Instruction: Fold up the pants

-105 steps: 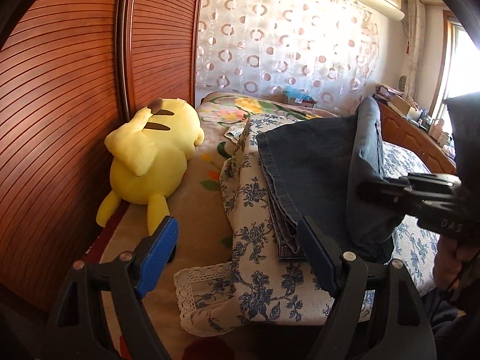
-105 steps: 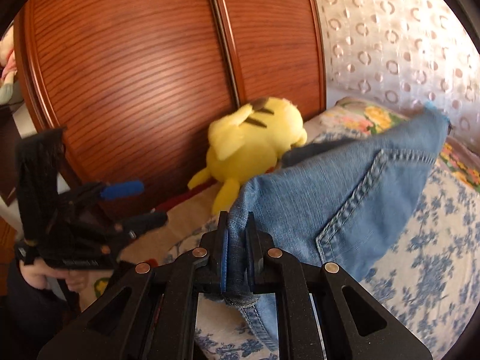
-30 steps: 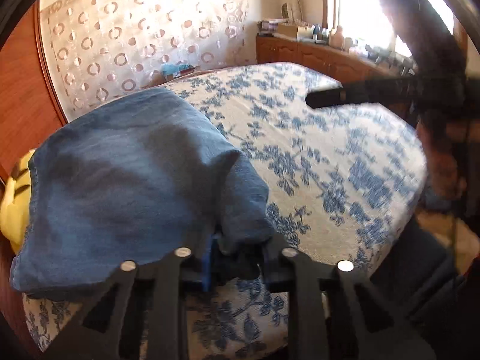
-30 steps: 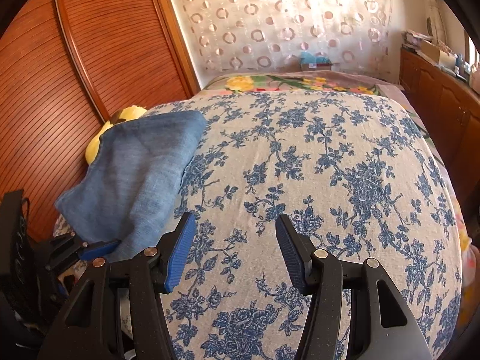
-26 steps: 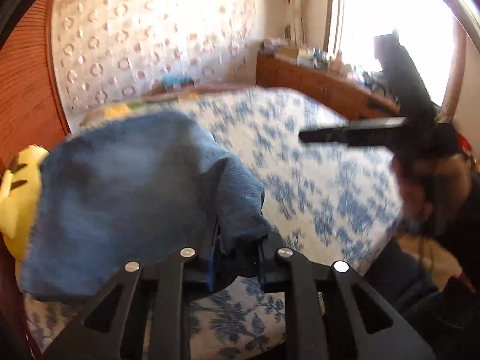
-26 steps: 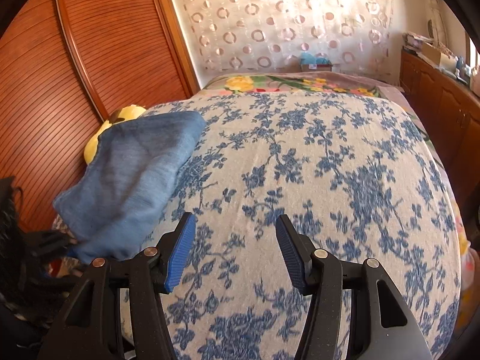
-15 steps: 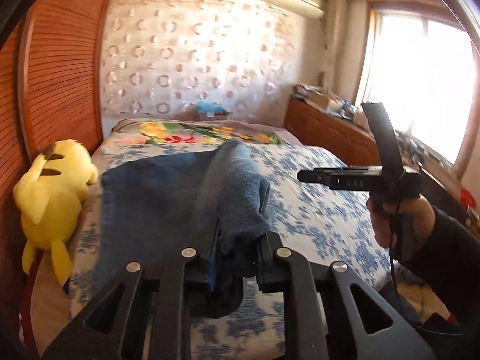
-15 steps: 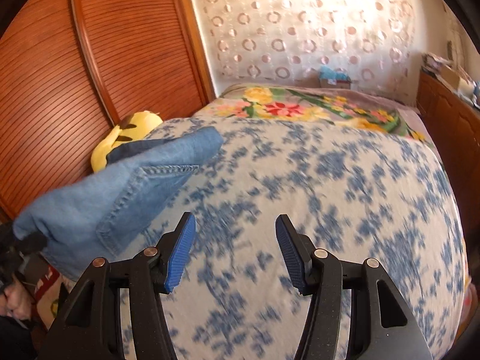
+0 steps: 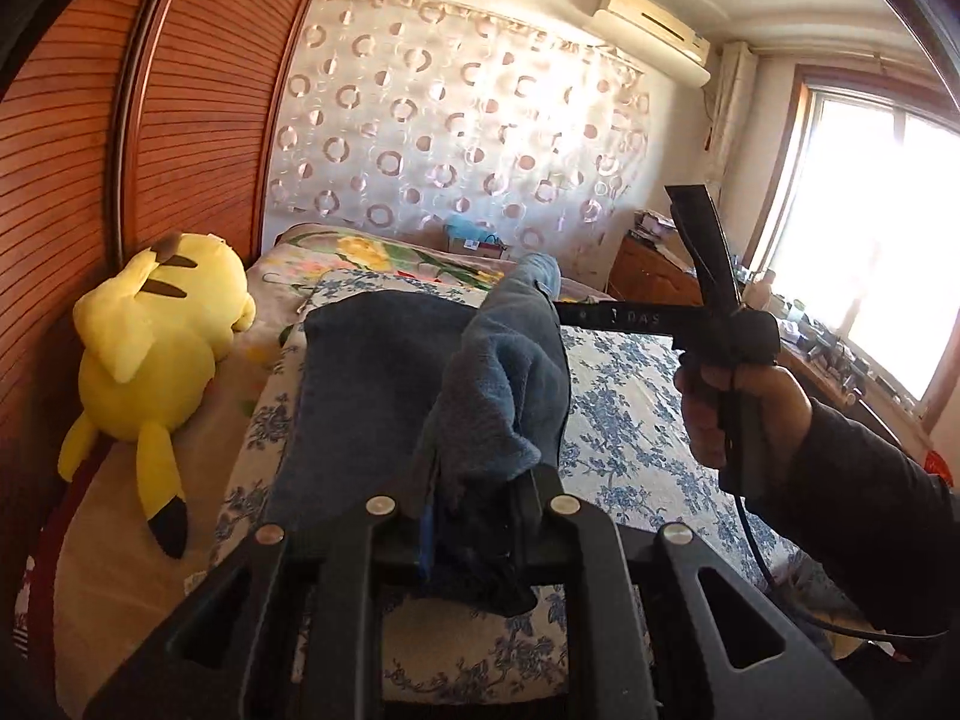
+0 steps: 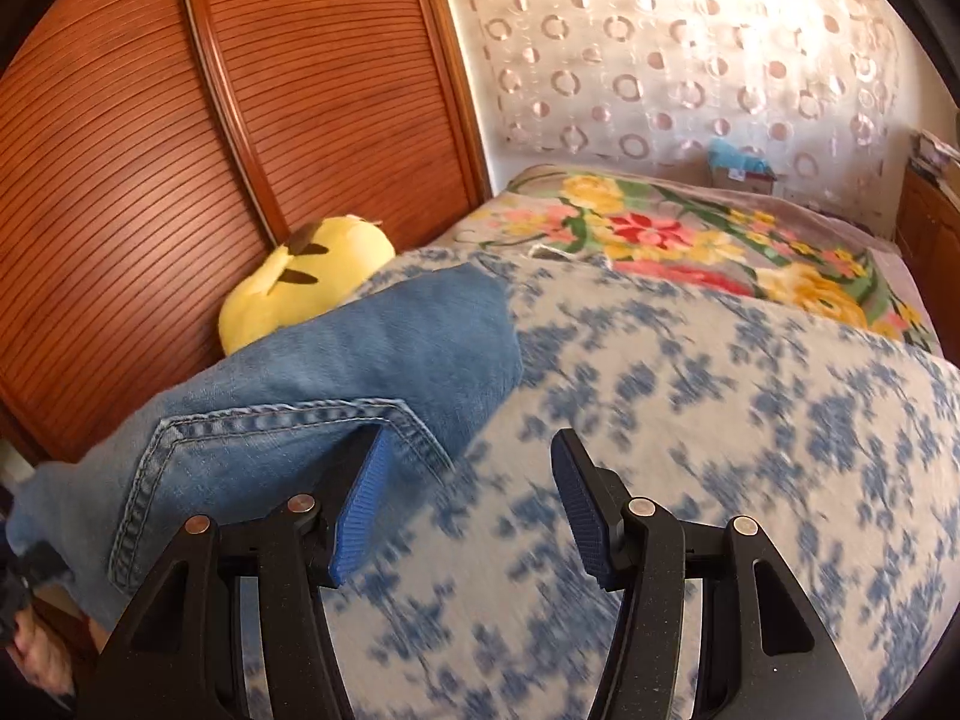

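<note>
Pants (image 9: 384, 396), blue denim, are lying along the left side of the flowered bedspread (image 9: 636, 432), long axis running away up the frame in the left wrist view. The left gripper (image 9: 474, 531) at bottom centre is pinching a bunched edge and lifting it. The right gripper (image 9: 606, 317), at centre right, is showing the letters "DAS".

In the right wrist view, the pants (image 10: 336, 396) are lying left of centre, touching the left finger (image 10: 360, 501). The right gripper (image 10: 465, 504) is holding its fingers spread and empty. A yellow plush toy (image 10: 300, 294) is lying beyond.
</note>
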Motion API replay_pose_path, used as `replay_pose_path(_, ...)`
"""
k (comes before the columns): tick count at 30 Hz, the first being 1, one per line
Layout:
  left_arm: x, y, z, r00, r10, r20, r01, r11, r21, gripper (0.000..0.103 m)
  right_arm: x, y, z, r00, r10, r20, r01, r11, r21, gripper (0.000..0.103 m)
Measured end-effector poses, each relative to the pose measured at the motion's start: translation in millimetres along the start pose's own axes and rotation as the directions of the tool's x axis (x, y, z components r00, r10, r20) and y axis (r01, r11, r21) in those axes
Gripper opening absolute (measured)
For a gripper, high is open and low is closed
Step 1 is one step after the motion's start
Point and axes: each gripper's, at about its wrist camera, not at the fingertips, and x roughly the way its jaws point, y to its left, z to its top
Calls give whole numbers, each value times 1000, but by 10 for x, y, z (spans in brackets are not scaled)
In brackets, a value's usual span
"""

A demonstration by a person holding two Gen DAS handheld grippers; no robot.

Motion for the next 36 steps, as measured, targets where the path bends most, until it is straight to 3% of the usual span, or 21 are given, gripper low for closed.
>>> replay_pose_path(11,-263,323,-260,997,55,48,-50,994,-94,13,306,635,246,995,103,-5,-103,987,-121,57)
replay_pose_path(21,-122,618,-634,992,113,-59,-120,984,-130,14,672,1131,235,988,150,-38,-155,968,-196,58)
replay_pose_path(30,-86,606,-642,987,134,-90,-144,983,-113,19,357,987,128,989,151,-8,-150,974,-169,57)
replay_pose_path(36,-175,597,-551,981,163,-103,-171,982,-78,33,265,913,-87,985,168,-44,-173,970,-171,57)
